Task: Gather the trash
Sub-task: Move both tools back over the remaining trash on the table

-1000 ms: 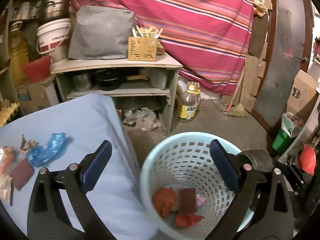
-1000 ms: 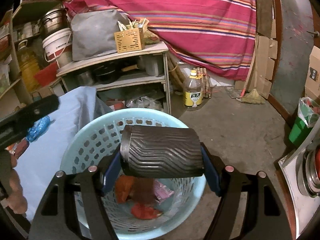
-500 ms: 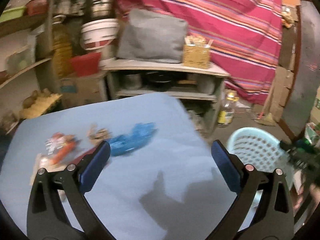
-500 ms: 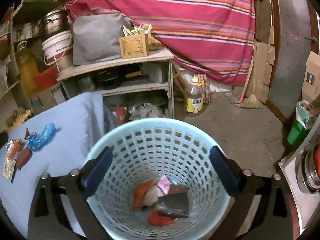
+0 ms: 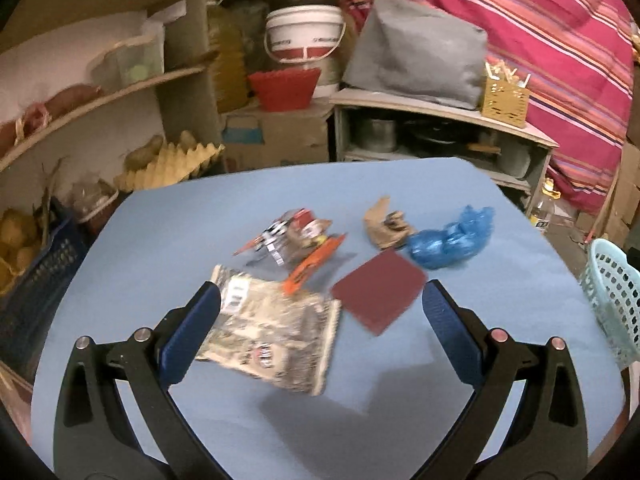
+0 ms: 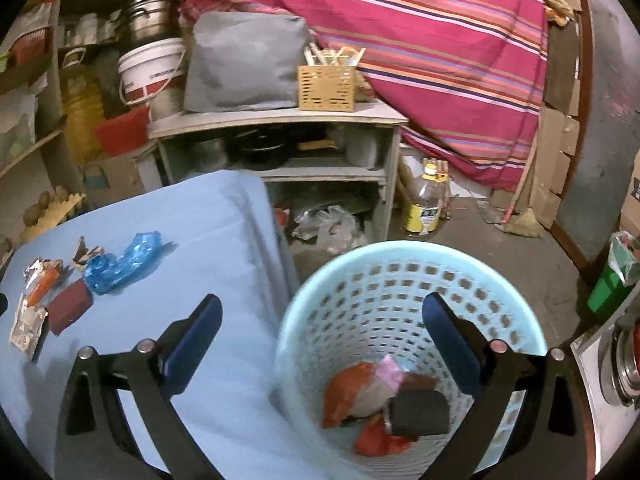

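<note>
1. Trash lying on blue-covered table (image 5: 168, 240): silvery printed wrapper (image 5: 272, 340) nearest, orange wrapper (image 5: 316, 266) just beyond it, dark red square (image 5: 378, 292) to the right, crumpled brown scrap (image 5: 386, 226) and blue plastic bag (image 5: 452, 240) farther off.
2. Left gripper (image 5: 320, 318) spread wide above the table, nothing between the pads; left fingertip (image 5: 208, 304) overlapping the silvery wrapper's edge in view, contact not certain owing to blur.
3. Right gripper (image 6: 320, 320) released and empty, jaws just opened wide; left fingertip over the table edge, right fingertip over the basket.
4. Pale blue perforated basket (image 6: 400, 264) standing on the floor just right of the table.
5. Inside the basket: black ribbed item (image 6: 420, 412) at the bottom, resting on red wrappers (image 6: 344, 388) with a pink scrap (image 6: 390, 372) beside.
6. Beyond the table: shelf unit (image 6: 280, 118) carrying grey bag (image 6: 244, 60) and wicker box (image 6: 326, 88); oil bottle (image 6: 426, 200) on the floor to its right.
</note>
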Demonstrator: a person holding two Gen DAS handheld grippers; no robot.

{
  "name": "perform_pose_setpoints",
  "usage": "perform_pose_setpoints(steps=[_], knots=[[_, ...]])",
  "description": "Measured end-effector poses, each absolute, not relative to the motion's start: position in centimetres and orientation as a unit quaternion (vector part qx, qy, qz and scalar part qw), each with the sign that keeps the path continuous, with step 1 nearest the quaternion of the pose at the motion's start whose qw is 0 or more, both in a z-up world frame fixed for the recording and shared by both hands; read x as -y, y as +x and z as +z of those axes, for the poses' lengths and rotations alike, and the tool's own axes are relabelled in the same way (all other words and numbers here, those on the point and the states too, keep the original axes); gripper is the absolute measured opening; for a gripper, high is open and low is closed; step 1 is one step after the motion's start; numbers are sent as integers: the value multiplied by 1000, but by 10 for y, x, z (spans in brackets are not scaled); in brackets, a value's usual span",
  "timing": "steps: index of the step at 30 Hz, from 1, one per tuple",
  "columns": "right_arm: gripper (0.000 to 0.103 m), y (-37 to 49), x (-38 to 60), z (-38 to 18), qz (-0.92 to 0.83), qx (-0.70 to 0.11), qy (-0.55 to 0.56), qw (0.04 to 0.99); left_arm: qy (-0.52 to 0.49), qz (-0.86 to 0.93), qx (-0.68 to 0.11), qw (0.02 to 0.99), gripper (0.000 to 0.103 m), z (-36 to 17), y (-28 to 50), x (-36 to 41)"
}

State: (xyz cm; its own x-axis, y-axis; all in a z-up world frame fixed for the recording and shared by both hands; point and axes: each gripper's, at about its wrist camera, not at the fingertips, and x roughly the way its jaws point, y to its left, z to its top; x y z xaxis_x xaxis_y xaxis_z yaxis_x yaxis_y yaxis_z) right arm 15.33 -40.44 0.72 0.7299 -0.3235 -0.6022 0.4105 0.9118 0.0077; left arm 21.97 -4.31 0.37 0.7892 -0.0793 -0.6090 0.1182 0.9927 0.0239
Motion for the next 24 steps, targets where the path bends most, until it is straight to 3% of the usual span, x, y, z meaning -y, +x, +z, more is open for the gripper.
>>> perform_pose_setpoints(steps=[24], knots=[[98,214,305,-9,-127,-343,11,931,19,-37,-429,902,98,-71,262,-21]])
